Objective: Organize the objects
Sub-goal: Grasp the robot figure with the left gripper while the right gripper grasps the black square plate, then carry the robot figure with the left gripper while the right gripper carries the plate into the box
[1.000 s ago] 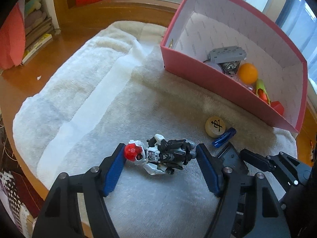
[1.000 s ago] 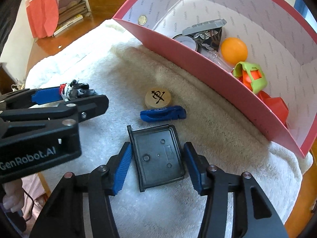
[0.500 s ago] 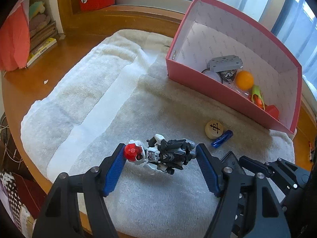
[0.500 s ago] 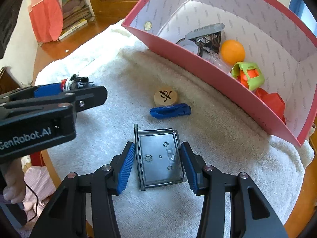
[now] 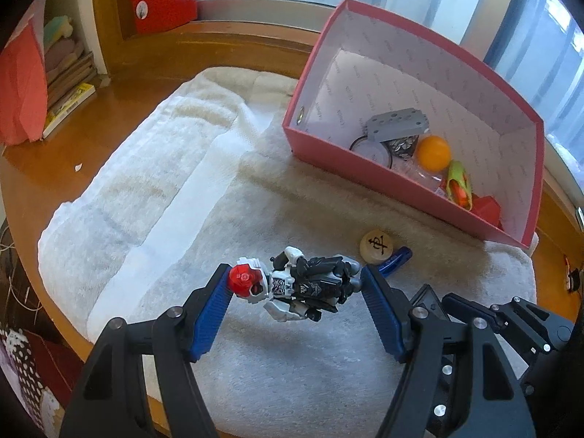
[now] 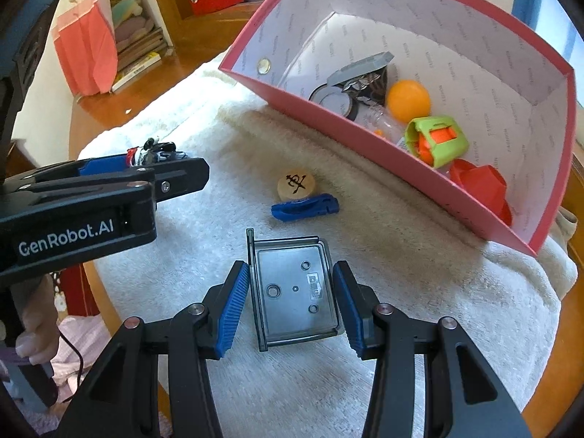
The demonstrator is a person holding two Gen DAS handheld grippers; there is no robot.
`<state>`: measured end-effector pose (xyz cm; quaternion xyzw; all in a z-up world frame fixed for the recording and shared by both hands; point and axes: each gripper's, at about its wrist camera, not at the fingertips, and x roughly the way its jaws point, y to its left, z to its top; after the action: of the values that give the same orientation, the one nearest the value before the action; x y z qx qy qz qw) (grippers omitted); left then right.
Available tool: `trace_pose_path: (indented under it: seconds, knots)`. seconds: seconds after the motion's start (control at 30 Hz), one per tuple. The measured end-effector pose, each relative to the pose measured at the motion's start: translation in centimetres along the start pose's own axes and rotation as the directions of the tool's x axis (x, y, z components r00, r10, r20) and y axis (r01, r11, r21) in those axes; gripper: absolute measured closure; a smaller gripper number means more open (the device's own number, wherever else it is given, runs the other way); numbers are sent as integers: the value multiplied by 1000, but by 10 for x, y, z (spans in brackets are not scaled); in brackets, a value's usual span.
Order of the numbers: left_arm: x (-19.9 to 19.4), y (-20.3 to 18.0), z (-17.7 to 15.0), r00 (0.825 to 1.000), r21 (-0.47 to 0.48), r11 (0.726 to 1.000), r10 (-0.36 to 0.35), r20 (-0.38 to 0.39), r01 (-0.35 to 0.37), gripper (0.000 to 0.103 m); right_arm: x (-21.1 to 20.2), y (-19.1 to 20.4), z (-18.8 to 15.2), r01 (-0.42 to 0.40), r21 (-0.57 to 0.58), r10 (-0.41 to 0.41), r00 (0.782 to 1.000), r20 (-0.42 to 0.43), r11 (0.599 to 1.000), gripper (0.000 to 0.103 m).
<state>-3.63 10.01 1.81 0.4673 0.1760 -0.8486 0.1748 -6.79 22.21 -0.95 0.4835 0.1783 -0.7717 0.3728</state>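
My left gripper point(image 5: 296, 286) is shut on a toy robot figure point(image 5: 297, 284) with a red head and black and white body, held above the white towel point(image 5: 153, 168). My right gripper point(image 6: 291, 294) is shut on a dark grey rectangular plastic tray point(image 6: 292, 288), lifted off the towel point(image 6: 419, 292). The left gripper also shows in the right wrist view point(image 6: 146, 164), with the figure point(image 6: 155, 151) in it. A pink box point(image 5: 365, 171) at the right holds a grey block point(image 5: 398, 124), an orange ball point(image 5: 433, 153) and other toys.
A round wooden chess piece point(image 6: 295, 186) and a blue clip point(image 6: 304, 210) lie on the towel beside the pink box point(image 6: 365, 135). The towel covers a round wooden table point(image 5: 54, 138). Books and a red bag point(image 5: 18, 87) stand at the far left.
Both grippers have risen with their loads; the towel, box and loose pieces look farther away. The tray has come off the towel. The grips are unchanged.
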Motion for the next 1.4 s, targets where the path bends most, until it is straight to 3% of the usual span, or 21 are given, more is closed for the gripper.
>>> trace_pose_path:
  seconds: [0.9, 1.4]
  knots:
    - [-22, -20, 41, 995, 181, 979, -100, 1, 98, 31, -47, -16, -1, 26, 170, -51, 988, 144, 985, 55]
    - [-27, -38, 86, 978, 308, 932, -209, 20, 193, 31, -77, -24, 30, 106, 273, -168, 962, 214, 956, 54]
